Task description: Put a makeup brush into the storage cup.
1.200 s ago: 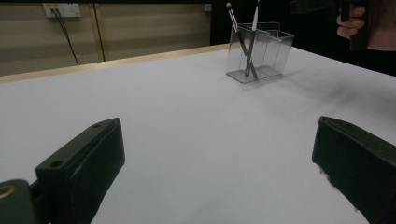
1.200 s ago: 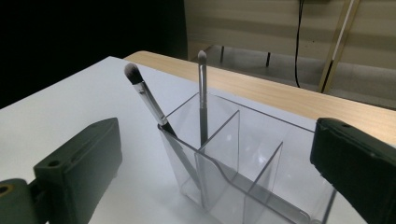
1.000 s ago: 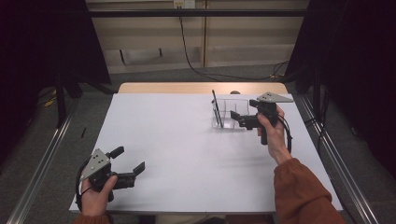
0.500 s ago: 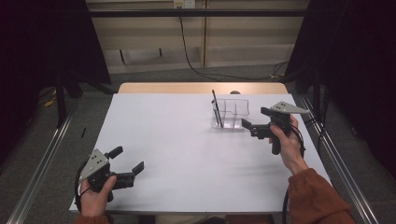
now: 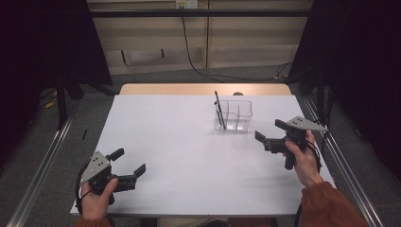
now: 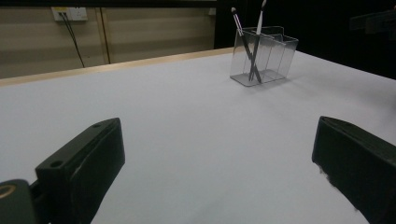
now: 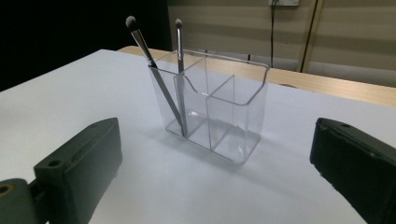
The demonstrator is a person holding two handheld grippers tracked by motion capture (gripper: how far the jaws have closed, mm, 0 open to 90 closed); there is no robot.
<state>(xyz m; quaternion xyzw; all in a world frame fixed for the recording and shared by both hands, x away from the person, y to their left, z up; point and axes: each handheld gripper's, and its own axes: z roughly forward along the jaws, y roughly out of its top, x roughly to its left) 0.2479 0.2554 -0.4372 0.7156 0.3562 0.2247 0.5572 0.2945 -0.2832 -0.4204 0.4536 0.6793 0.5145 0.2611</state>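
Two makeup brushes [image 7: 159, 74] standing crossed in one end compartment of the clear organizer [image 7: 219, 107] on the white table [image 5: 189, 142]. Left tool [image 5: 126, 166] and right tool [image 5: 267, 133] both wide, empty. Probably finished; nothing loose left.

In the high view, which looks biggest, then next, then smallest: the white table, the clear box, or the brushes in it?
1. White table, by far the biggest.
2. Clear box.
3. Brushes: thin dark sticks, smallest, though they poke above the box's rim.
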